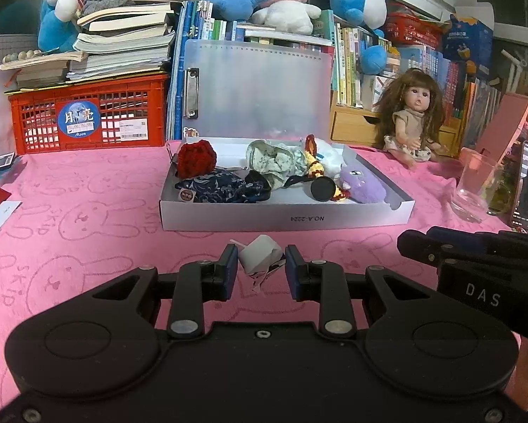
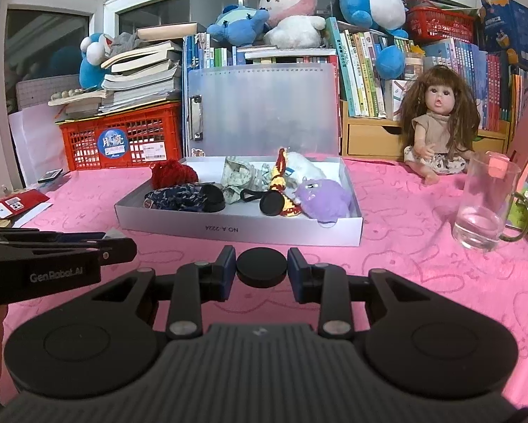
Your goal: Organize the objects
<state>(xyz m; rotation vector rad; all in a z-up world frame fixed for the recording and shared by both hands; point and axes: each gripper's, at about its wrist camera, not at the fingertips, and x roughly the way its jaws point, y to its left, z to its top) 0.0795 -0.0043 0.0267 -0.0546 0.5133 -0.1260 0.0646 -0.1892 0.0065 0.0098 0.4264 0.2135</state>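
A white open box (image 1: 285, 216) (image 2: 239, 228) sits on the pink cloth, holding a red knit ball (image 1: 196, 158), dark blue fabric (image 1: 221, 187), green patterned cloth (image 1: 274, 160), a purple plush (image 1: 362, 185) and a black disc (image 1: 322, 189). My left gripper (image 1: 260, 270) has its pads on both sides of a small white folded paper piece (image 1: 260, 255), in front of the box. My right gripper (image 2: 261, 268) is shut on a black round disc (image 2: 261, 268), in front of the box. Each gripper shows at the edge of the other's view.
A doll (image 1: 413, 120) sits at the back right beside a glass mug (image 2: 487, 204) and a phone (image 1: 527, 185). A red crate (image 1: 87, 116) under stacked books stands back left. Books and plush toys line the back. Papers (image 2: 13, 208) lie left.
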